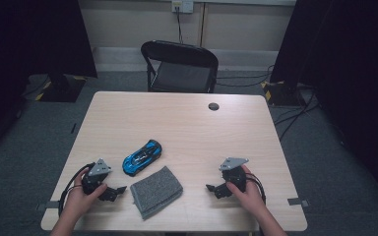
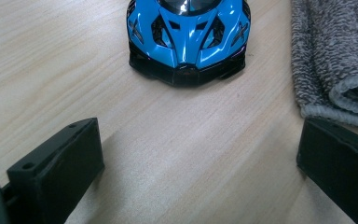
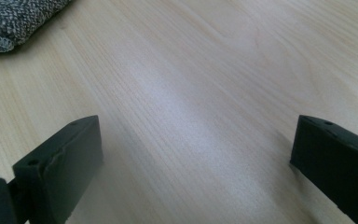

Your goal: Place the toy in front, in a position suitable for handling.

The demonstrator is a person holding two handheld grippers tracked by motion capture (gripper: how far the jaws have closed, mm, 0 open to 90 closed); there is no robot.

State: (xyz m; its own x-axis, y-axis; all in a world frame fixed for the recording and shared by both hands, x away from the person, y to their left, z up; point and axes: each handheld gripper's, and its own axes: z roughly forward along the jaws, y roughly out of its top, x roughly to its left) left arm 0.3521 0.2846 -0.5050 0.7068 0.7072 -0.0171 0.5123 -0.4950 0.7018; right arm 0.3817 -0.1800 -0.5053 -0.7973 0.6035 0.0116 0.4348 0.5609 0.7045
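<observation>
A blue and black toy car (image 1: 142, 157) stands on the wooden table (image 1: 187, 123), left of the middle. A folded grey cloth (image 1: 156, 190) lies just in front of it. My left gripper (image 1: 115, 191) rests near the table's front left, held in a hand, open and empty, left of the cloth. From the left gripper view the car's nose (image 2: 188, 35) faces the open jaws and the cloth (image 2: 335, 56) lies at the right. My right gripper (image 1: 212, 189) rests at the front right, open and empty over bare wood, with the cloth's corner (image 3: 14, 18) at its view's upper left.
A round dark cap (image 1: 213, 106) sits in the table's far right part. A black folding chair (image 1: 182, 66) stands behind the table. Black stands and cables (image 1: 295, 105) lie on the grey floor at both sides.
</observation>
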